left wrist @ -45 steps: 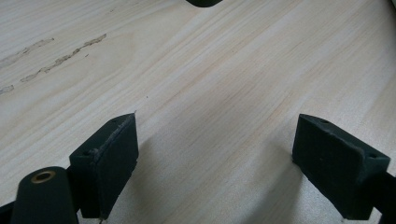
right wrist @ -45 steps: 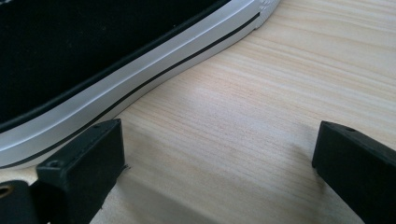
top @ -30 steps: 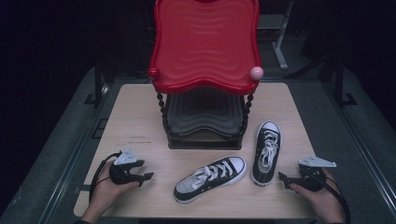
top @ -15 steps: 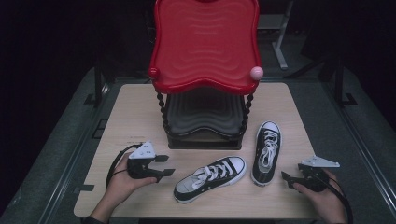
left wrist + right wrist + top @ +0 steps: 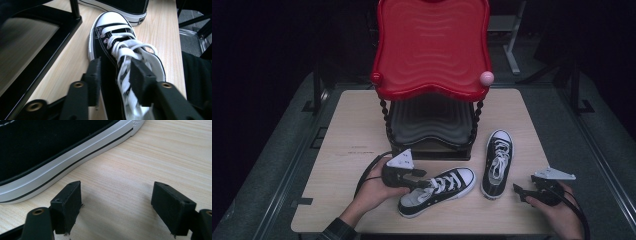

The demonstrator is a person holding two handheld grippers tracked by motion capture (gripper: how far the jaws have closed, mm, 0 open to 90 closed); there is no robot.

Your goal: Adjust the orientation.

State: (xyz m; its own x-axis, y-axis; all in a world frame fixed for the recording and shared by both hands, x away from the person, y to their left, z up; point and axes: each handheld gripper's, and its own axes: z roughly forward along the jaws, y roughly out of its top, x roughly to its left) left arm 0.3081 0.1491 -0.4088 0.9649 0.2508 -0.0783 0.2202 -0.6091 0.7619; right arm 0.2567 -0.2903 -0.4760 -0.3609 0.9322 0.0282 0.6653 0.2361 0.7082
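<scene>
- Since the earlier pictures, the left claw [image 5: 424,179] had travelled from the worktop's [image 5: 347,135] left front in to the nearer shoe [image 5: 439,190].
- Its jaws now straddled that shoe's side wall near the ankle opening, one pad [image 5: 93,75] outside the canvas and the other among the laces [image 5: 125,52]; whether they pressed the canvas could not be told.
- The right claw [image 5: 519,191] had stayed at the right front, jaws wide apart over bare wood and holding nothing, just beside the second shoe's [image 5: 497,162] white sole.
- Neither shoe had shifted.
- Two black-and-white lace-up shoes lay on the worktop.
- One two-tier stand [image 5: 432,47] with a red top stood behind them.
- Two claws were counted, one in each hand.
</scene>
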